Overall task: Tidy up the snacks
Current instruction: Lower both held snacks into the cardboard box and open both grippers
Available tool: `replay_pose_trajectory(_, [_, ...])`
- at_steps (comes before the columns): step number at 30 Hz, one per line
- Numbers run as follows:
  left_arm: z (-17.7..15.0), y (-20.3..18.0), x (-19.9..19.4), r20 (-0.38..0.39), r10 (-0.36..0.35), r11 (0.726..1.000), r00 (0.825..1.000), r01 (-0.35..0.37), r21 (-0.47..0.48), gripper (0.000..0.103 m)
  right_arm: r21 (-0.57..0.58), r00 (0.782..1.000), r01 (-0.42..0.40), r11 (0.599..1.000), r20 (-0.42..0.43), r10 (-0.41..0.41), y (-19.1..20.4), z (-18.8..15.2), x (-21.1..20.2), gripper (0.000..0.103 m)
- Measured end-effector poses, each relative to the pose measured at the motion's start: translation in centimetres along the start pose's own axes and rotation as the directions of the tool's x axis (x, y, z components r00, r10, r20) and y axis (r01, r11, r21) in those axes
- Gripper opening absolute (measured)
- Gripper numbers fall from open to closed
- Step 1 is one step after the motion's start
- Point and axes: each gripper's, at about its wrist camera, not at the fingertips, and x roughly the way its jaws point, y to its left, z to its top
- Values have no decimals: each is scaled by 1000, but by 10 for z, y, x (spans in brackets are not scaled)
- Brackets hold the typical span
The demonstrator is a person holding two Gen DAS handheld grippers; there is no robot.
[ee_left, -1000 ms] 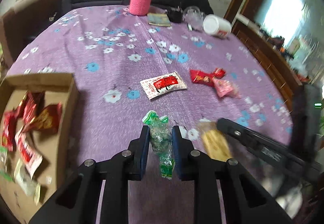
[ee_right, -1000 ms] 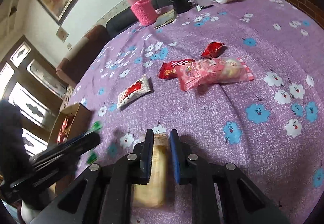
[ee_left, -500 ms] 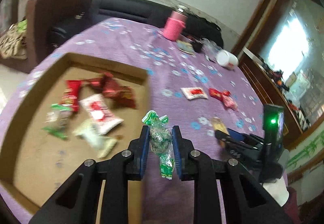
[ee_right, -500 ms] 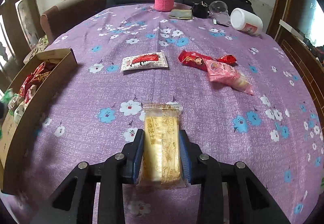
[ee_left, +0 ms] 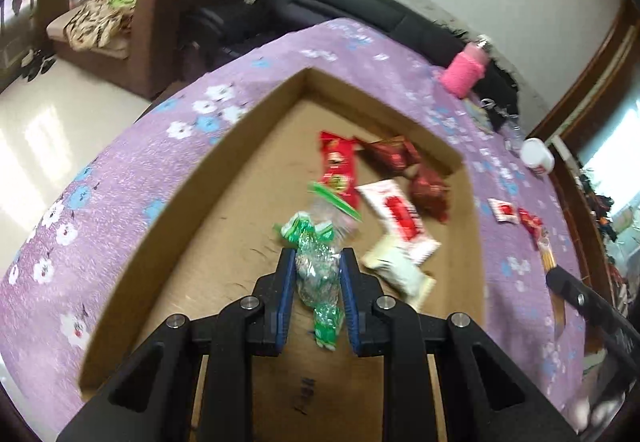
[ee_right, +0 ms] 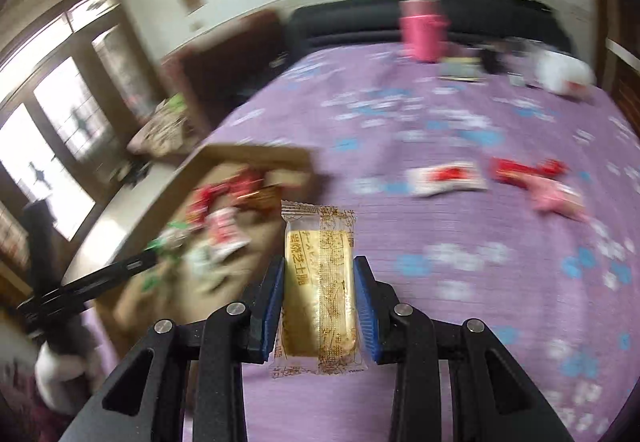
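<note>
Snacks: green packet (ee_left: 316,274) now over box (ee_left: 192,178) | yellow packet (ee_right: 318,290) lifted

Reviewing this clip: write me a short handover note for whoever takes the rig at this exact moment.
Left gripper: shut on a green candy packet, held above the inside of the cardboard box.
Right gripper: holds a yellow biscuit packet over the purple tablecloth, near the box but not above it.
Done: several red, white and green snacks lie in the box.
Left: drop both held packets in, then fetch the white-and-red packet, the red wrapper and the pink packet lying on the cloth.
</note>
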Motion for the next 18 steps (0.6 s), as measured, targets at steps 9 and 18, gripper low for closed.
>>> replay_pose_trajectory(9, [23,9,3,7,16,1000,1000,-16,22,33,-138,983,-99,985,-170,75,90,-6,82,38])
replay_pose_trajectory(18, [19,-5,-48,140,-61,998,988,61,1,61,-156,997,-79,985,-37,74,86,-9,53,56])
